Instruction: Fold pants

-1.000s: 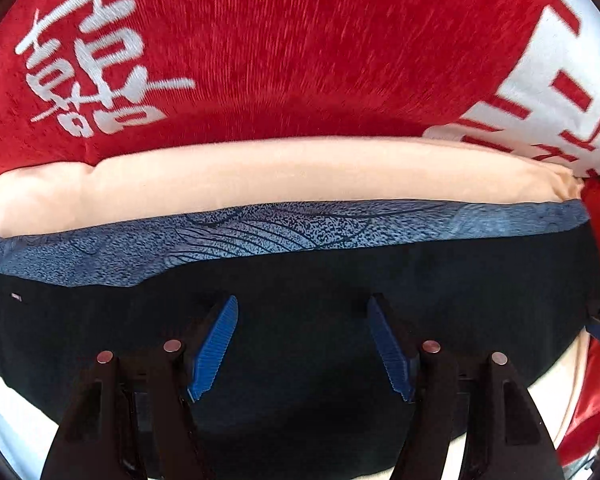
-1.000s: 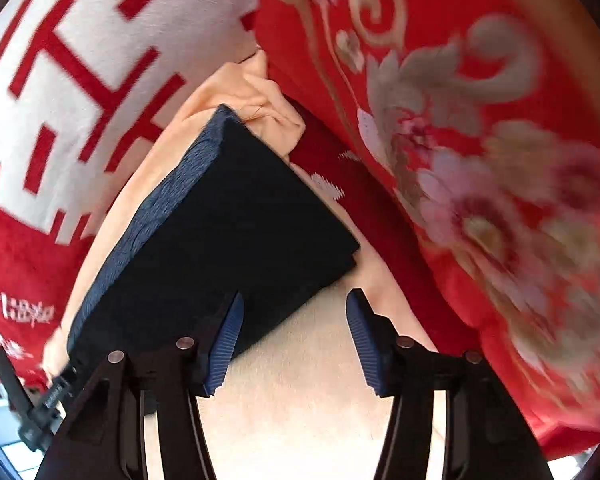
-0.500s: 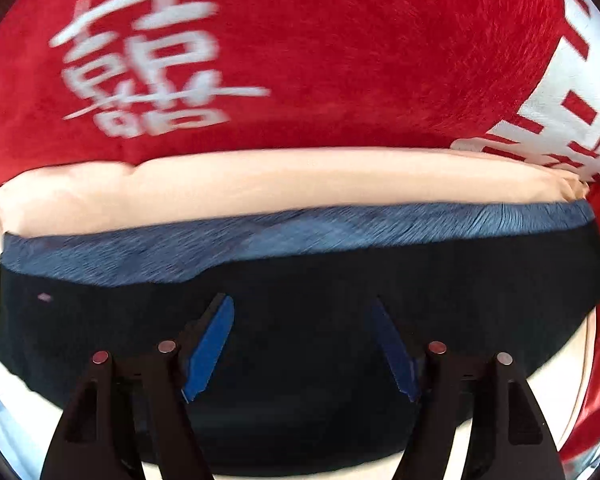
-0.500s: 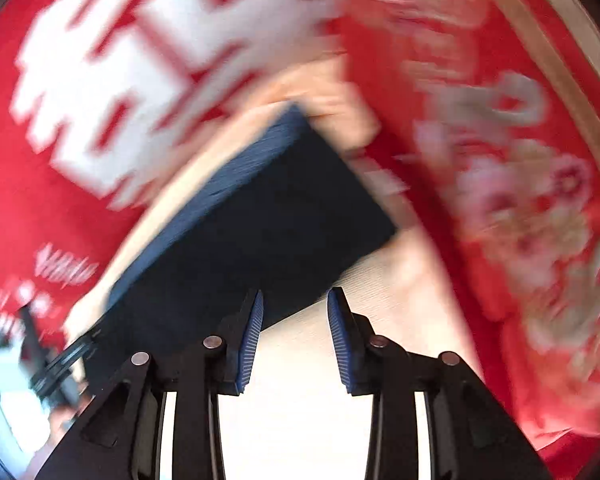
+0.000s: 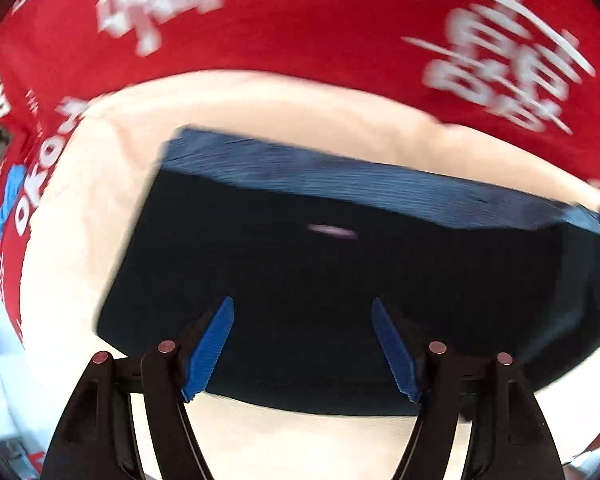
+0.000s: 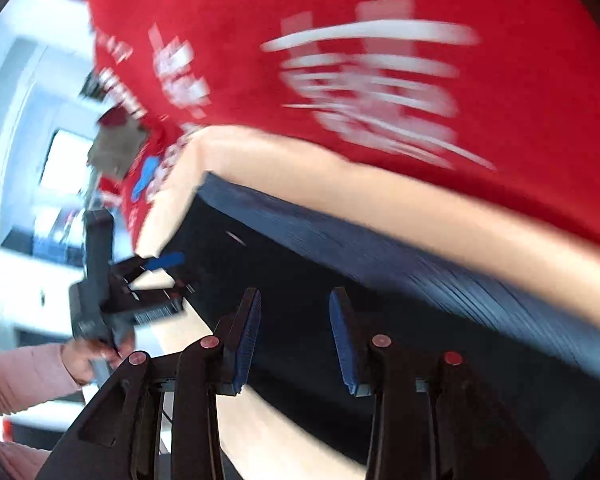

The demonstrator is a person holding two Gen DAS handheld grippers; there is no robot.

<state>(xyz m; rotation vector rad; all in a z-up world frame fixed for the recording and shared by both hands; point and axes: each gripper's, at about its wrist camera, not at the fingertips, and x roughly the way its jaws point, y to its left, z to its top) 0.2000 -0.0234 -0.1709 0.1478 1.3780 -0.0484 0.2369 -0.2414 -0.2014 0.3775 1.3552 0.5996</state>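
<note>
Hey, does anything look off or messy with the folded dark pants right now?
Nothing stands out. The dark pants lie as a flat folded block with straight edges on the peach cloth, over the red blanket. Both views are motion-blurred, so small wrinkles can't be judged.

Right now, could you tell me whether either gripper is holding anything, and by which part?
Nothing is held: the left gripper and the right gripper both hang open above the folded dark pants.

Both wrist views look steeply down, close — sharing the blurred, seemingly dark pants point(image 5: 340, 272).
</note>
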